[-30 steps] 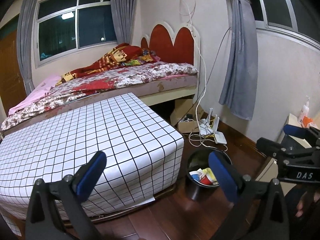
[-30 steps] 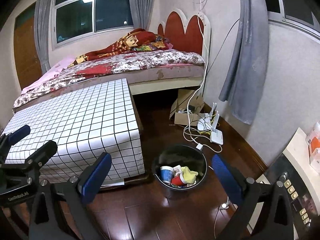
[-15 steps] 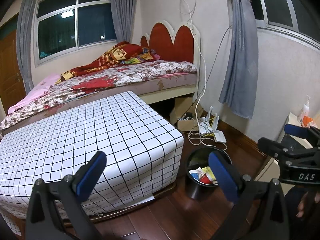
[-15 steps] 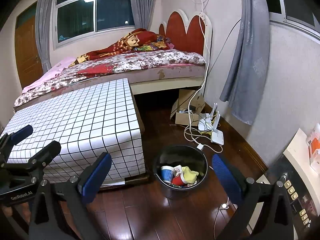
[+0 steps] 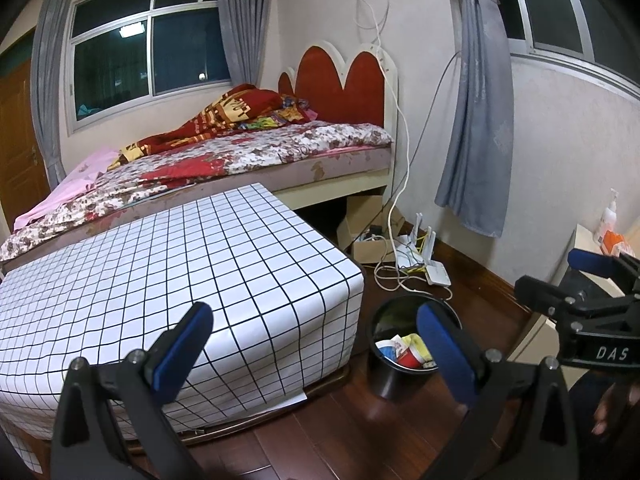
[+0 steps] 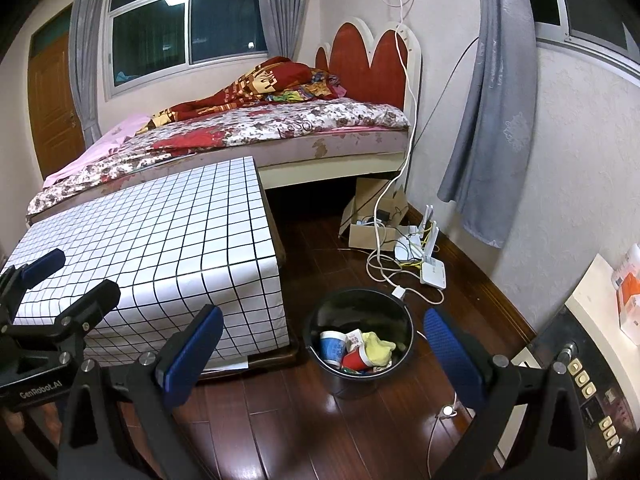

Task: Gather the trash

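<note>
Trash bin: a black round bucket is seen standing upright on the dark wooden floor, just beside the corner of the grid-patterned table, at about 6 o'clock in the right wrist view and 5 o'clock in the left wrist view
Trash: a blue-and-white paper cup, a red cup and a crumpled yellow piece are seen lying together at the bottom of the bin
Right gripper: held level above the floor and pointed toward the bin, which is framed between the two blue-padded fingers; the jaws are spread wide and nothing is gripped
Left gripper: held level at the near edge of the table, jaws likewise spread wide with nothing between the pads; the bin is seen just inside its right finger
Relative pose: each gripper is caught side-on in the other's view, the right one at 4 o'clock of the left view, the left one at 8 o'clock of the right view
Table: draped in white cloth with a black grid, placed against the foot side of the bed
Bed: floral cover, red blanket, red scalloped headboard, at 12 o'clock
Cables and router: white, lying on the floor beyond the bin at 2 o'clock, near a cardboard box
</note>
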`<action>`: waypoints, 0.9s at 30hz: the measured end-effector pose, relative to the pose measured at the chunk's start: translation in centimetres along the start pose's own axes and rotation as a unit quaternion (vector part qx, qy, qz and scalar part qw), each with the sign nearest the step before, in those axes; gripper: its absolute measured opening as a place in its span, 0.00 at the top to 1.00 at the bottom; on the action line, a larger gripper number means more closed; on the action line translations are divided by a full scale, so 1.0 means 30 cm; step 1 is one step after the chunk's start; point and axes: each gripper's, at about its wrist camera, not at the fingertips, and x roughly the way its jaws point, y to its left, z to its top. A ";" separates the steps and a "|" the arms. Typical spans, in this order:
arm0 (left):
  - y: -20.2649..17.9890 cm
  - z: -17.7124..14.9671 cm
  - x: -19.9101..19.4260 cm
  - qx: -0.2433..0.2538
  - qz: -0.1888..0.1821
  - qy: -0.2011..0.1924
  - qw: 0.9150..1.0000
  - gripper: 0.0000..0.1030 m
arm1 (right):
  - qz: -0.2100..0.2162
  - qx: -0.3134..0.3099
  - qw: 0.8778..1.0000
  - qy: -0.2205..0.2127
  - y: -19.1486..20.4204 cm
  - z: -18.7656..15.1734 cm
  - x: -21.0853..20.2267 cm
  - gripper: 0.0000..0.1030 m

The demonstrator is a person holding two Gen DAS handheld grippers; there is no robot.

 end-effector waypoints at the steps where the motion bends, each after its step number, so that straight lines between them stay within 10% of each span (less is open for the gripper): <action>1: 0.000 0.001 0.000 0.001 0.000 0.000 1.000 0.01 | 0.000 0.000 1.000 0.000 -0.001 0.000 0.000 0.01; 27: 0.008 0.004 0.007 0.013 -0.011 -0.001 1.000 0.01 | 0.000 -0.001 1.000 0.000 0.001 0.000 -0.001 0.01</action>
